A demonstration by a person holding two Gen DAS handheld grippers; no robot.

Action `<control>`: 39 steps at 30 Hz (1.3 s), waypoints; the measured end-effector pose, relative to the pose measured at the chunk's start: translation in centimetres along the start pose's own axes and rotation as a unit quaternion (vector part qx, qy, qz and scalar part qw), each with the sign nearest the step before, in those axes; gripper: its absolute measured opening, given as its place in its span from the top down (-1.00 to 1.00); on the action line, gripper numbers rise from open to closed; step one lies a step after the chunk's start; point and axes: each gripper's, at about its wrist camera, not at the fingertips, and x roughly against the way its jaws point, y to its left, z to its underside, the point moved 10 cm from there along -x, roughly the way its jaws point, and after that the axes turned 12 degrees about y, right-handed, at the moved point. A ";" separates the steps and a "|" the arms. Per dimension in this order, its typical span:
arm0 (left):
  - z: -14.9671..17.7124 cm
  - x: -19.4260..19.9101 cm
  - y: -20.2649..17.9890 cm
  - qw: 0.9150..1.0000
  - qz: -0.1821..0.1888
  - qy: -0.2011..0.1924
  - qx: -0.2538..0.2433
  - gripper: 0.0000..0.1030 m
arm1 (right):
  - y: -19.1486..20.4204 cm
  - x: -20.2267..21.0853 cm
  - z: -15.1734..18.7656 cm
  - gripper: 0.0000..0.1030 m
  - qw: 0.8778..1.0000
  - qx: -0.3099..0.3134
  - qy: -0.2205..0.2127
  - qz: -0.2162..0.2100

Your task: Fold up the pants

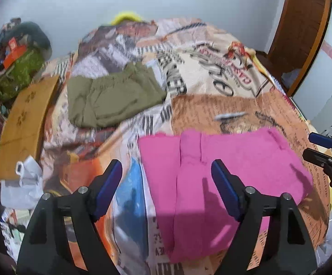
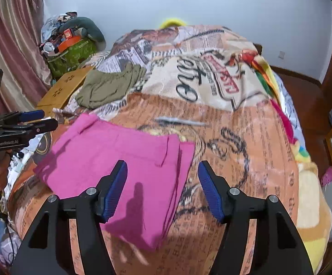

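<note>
Hovering above pink pants (image 1: 223, 183), folded flat on near bedspread (image 2: 246, 137). Left gripper (image 1: 166, 188) agape, empty; right gripper (image 2: 162, 188) agape, empty. Pants' long axis runs left-right, both grippers equally near.

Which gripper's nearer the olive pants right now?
Left. The left gripper hangs over the pink pants' side facing the olive pants; the right gripper hangs over their far edge.

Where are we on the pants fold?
Done: pink pants lie flat in a folded stack on the blanket, layered edges showing. The olive pants also sit folded further back. In hand: nothing; left claw and right claw are both open above the pink stack. Left: maybe another fold, can't tell.
</note>
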 end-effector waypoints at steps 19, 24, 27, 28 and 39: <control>2.7 -5.0 -1.2 0.993 0.089 0.073 0.017 -0.22 | -0.3 -4.4 2.9 -0.17 0.992 -0.069 0.065 -0.085; 2.6 -4.6 -1.9 0.993 0.100 0.065 0.013 0.04 | 0.1 -5.1 2.7 0.03 0.988 -0.078 0.072 -0.114; 2.5 -4.3 -2.2 0.994 0.090 0.058 0.006 0.20 | 0.2 -5.3 2.4 0.28 0.985 -0.091 0.072 -0.131; 2.4 -4.3 -2.2 0.995 0.085 0.058 0.004 0.24 | 0.2 -5.3 2.3 0.37 0.985 -0.092 0.071 -0.131; 1.4 -2.0 -1.1 0.998 0.059 0.022 0.004 0.75 | 1.4 -2.5 0.4 0.81 0.993 -0.049 0.015 -0.103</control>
